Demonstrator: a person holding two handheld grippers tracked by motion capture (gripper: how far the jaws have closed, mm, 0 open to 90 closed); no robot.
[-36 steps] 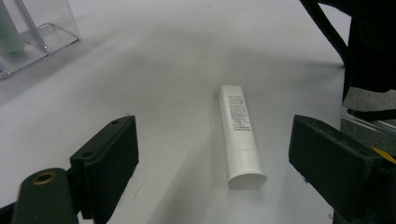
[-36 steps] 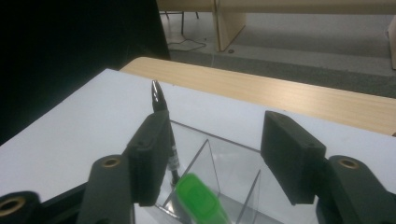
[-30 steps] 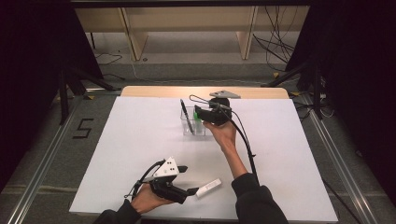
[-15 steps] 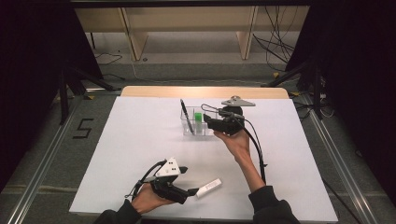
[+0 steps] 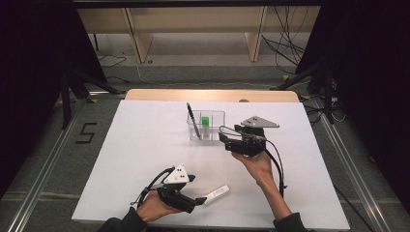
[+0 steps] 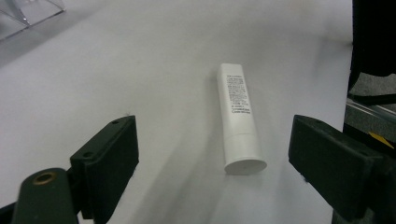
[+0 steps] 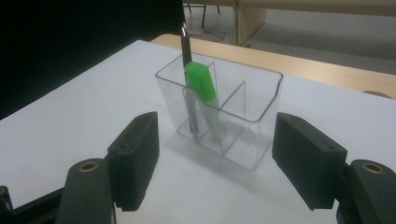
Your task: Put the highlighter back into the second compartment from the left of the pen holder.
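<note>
High view: left tongs [image 5: 199,200] gape at a tube [image 5: 216,194] (on the desk [image 5: 145,145]); right tongs [image 5: 223,140], just opening wider, hold nothing.

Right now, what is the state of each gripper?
Left gripper: open, holding nothing; the white tube lies between its jaws.
Right gripper: open, empty, facing the clear organizer.
</note>
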